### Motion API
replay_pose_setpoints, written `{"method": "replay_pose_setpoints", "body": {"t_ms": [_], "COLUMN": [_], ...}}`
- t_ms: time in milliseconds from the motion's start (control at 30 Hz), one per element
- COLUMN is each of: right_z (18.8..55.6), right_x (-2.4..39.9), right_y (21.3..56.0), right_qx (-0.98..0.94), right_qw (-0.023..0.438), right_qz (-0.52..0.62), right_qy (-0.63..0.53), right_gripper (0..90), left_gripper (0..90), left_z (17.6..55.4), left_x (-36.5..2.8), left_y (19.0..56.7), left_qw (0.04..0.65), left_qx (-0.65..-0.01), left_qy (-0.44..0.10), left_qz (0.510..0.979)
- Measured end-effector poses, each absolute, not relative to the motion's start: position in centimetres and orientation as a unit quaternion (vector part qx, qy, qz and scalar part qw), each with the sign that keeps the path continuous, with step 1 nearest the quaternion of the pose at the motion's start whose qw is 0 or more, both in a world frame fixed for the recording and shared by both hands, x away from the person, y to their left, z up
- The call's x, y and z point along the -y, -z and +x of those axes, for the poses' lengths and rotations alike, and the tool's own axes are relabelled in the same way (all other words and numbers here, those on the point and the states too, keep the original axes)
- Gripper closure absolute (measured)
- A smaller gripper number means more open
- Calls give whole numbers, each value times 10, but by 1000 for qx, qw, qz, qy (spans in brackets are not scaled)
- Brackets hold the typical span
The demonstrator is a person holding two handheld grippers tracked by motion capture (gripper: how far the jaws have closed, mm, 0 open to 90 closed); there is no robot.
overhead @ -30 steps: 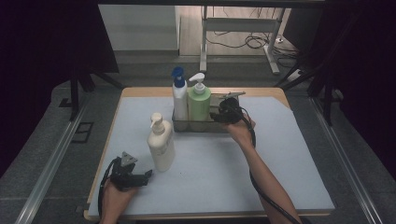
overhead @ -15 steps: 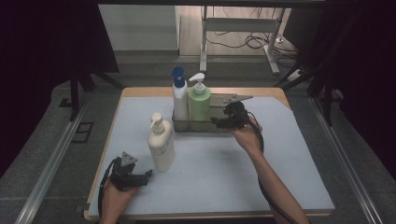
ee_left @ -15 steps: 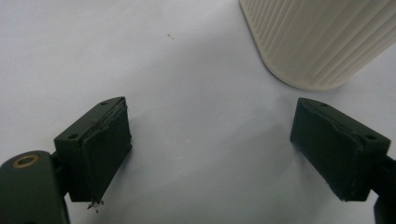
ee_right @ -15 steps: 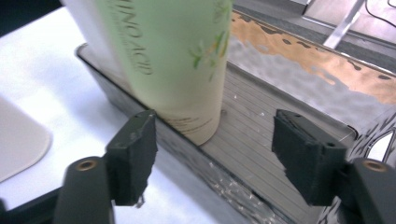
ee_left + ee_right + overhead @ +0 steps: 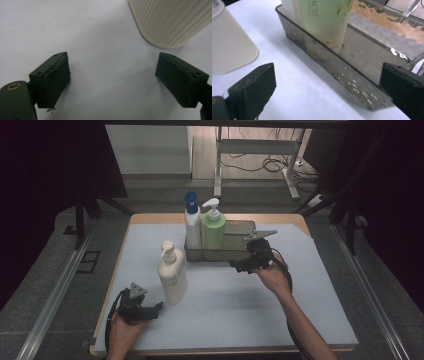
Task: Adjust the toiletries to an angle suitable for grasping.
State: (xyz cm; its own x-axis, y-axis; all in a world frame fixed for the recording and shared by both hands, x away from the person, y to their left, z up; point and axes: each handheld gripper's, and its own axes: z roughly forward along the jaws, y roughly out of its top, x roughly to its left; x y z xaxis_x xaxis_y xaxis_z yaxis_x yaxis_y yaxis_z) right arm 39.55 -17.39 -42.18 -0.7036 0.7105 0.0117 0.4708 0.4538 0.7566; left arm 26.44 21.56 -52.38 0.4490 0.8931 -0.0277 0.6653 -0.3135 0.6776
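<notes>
The table [image 5: 300, 320] has a pale blue-white top with a light wooden edge. On it stands a cream-white pump bottle [image 5: 172, 275], its body finely ribbed in vertical lines. Farther back, a dark smoky, see-through tray [image 5: 235, 254] holds a white bottle with a blue cap [image 5: 191, 222] on the left and a light green bottle with a white pump [image 5: 213, 227] just to its right, green lettering on its side. The left gripper [image 5: 152, 308] and right gripper [image 5: 239, 266] are black, each topped by a grey plate.
</notes>
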Motion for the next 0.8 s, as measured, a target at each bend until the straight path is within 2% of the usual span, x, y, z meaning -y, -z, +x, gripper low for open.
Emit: {"method": "replay_pose_setpoints", "body": {"t_ms": [800], "right_z": [328], "right_x": [224], "right_y": [429], "right_qx": [-840], "right_qw": [157], "right_qz": [352], "right_qy": [-382], "right_gripper": [0], "left_gripper": [123], "left_z": [264], "left_x": [-215], "left_y": [524], "left_qw": [316], "left_qx": [-493], "left_qy": [-181], "left_qz": [790]}}
